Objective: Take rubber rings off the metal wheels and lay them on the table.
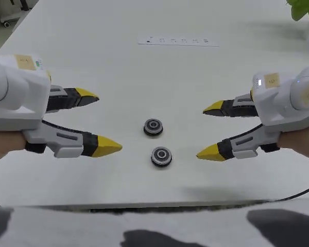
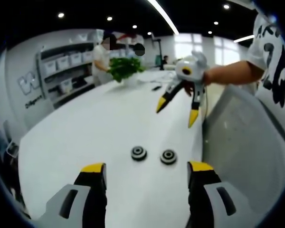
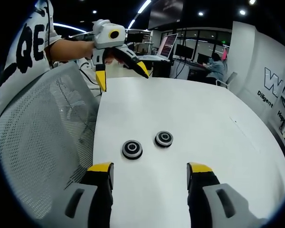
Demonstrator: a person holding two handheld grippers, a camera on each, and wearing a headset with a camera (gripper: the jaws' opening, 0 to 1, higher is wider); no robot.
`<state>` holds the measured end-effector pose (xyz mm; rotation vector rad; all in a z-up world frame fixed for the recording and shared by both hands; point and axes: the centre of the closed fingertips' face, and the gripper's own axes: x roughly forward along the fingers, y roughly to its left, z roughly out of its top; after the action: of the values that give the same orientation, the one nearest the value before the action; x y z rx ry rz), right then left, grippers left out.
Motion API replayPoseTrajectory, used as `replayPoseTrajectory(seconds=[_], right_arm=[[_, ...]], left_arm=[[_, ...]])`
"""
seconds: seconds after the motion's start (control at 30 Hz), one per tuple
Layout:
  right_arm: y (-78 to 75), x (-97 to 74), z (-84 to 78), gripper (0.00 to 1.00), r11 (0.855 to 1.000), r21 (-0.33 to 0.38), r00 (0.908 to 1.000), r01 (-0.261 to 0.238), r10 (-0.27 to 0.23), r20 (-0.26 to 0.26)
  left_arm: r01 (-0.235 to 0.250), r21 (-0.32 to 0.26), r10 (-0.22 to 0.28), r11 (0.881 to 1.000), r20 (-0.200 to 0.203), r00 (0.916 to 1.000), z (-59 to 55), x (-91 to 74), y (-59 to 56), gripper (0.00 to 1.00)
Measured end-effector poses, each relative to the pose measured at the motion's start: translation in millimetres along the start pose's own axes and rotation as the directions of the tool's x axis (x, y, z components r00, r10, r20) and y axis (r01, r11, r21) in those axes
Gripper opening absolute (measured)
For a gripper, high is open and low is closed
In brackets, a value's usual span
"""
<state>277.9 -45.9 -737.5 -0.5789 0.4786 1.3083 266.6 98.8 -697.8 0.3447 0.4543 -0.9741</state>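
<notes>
Jaws: mine apart, empty, on left gripper [image 1: 107, 122] and right gripper [image 1: 202, 131].
Targets: nearer black-ringed round metal wheel [image 1: 161, 156], farther wheel [image 1: 153, 127], by white desk [image 1: 144, 67] front edge.
Technique: I'd pin one hub, peel its ring.

Your left gripper [image 1: 107, 122] shows a white body, grey-and-black jaws and bright yellow tips. Your right gripper [image 1: 201, 131] carries the same scheme: white shell, black jaws, yellow points. Between them, the far wheel [image 1: 153, 127] reads black round the outside and silver-grey within, with a dark hub. The near wheel [image 1: 161, 156] is the same, black rim and silver-grey face. The table [image 1: 144, 72] under them is a plain, pale off-white. At the far corner the plant [image 1: 305, 7] is fresh green. In the right gripper view your shirt [image 3: 23, 33] is white with big black letters, and the chair [image 3: 42, 137] beside you is light grey with a fine dotted mesh.
</notes>
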Motion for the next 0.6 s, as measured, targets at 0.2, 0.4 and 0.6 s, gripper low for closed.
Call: replayPoseTrajectory(seconds=[0.2, 0.4, 0.6], right_arm=[[1.8, 4.6, -1.7, 0.59, 1.000, -0.013, 0.9997, -0.018, 0.018, -0.017], [2.1, 8.0, -2.1, 0.58, 0.999, -0.020, 0.9994, -0.029, 0.028, -0.022], [1.6, 11.4, -2.7, 0.57, 0.999, -0.012, 0.9993, -0.034, 0.034, -0.017]], left_arm=[[0.007, 0.004, -0.007, 1.000, -0.008, 0.9999, -2.2, 2.9, 0.9, 0.70], [0.016, 0.007, -0.016, 1.000, -0.019, 0.9997, -4.1, 5.8, 1.7, 0.70], [0.028, 0.012, -0.028, 1.000, -0.033, 0.9991, -6.3, 9.9, 1.0, 0.69]])
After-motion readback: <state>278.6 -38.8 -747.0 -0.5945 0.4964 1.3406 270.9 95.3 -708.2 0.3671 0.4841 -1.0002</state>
